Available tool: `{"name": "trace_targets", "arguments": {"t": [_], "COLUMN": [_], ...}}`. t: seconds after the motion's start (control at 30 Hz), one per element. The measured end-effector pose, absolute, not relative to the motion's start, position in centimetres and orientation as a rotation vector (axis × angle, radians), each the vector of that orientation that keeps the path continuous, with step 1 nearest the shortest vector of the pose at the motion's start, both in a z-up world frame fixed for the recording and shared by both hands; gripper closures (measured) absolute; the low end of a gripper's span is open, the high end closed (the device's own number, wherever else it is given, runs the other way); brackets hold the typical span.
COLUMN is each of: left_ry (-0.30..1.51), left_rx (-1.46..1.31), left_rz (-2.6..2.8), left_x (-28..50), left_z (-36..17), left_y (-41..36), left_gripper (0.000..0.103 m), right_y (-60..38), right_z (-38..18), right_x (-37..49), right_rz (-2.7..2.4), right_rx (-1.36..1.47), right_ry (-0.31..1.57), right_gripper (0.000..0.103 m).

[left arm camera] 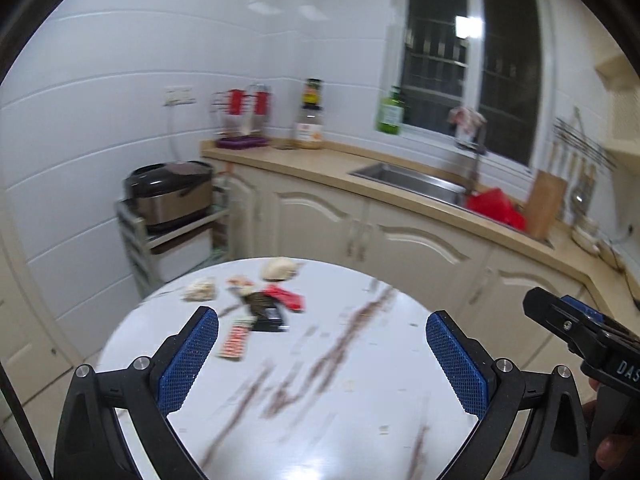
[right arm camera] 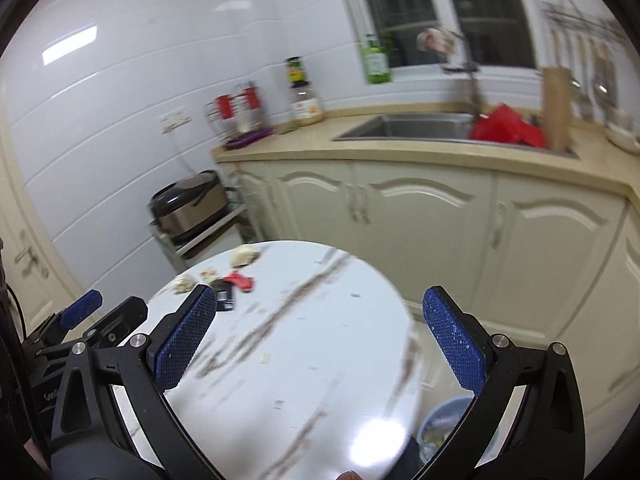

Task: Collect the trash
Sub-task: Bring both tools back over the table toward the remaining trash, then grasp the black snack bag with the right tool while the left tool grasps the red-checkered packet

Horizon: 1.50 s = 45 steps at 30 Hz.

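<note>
Trash lies at the far left of a round white marble table: a crumpled beige paper wad, a smaller crumpled scrap, a red wrapper, a black packet and a flat red-and-white wrapper. My left gripper is open and empty above the table's near side. My right gripper is open and empty over the table; the trash pile lies beyond its left finger. A blue bin with trash inside stands on the floor at the table's right.
Cream cabinets and a beige counter with a steel sink and a red item run behind the table. A rice cooker sits on a rack at left. The right gripper shows at the left view's right edge.
</note>
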<state>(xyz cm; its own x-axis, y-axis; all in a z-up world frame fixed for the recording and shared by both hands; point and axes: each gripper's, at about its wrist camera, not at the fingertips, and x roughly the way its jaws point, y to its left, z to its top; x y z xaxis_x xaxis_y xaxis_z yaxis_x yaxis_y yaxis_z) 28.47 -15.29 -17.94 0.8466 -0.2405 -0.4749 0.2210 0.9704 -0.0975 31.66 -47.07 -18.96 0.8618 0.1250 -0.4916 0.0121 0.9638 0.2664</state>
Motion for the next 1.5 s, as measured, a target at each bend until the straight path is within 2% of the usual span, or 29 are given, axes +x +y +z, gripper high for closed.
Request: {"name": "trace_targets", "arguments": {"t": [0.3, 0.6, 1.23, 1.33, 1.5], "left_ry": [0.515, 0.599, 0.926, 0.944, 0.916], "left_rx": [-0.093, -0.113, -0.010, -0.008, 0.035], "left_rz": [-0.078, -0.038, -0.050, -0.054, -0.070], "left_x": [28.0, 31.7, 56.3, 58.4, 60.2], "left_z": [-17.8, -19.3, -29.5, -30.4, -30.3], "left_y": [-9.7, -10.5, -12.9, -13.0, -13.3], "left_gripper": [0.001, 0.001, 0.003, 0.006, 0.030], "right_y": [-38.8, -35.3, -33.7, -33.3, -32.0], "right_z": [-18.2, -20.0, -30.2, -31.4, -32.9], "right_x": [33.8, 37.2, 49.9, 51.7, 53.7], "right_rz": [0.180, 0.213, 0.267, 0.281, 0.319], "right_rx": [0.153, 0.085, 0.083, 0.088, 0.093], "right_ry": [0.524, 0.601, 0.875, 0.904, 0.939], "right_gripper": [0.000, 0.000, 0.000, 0.000, 0.003]}}
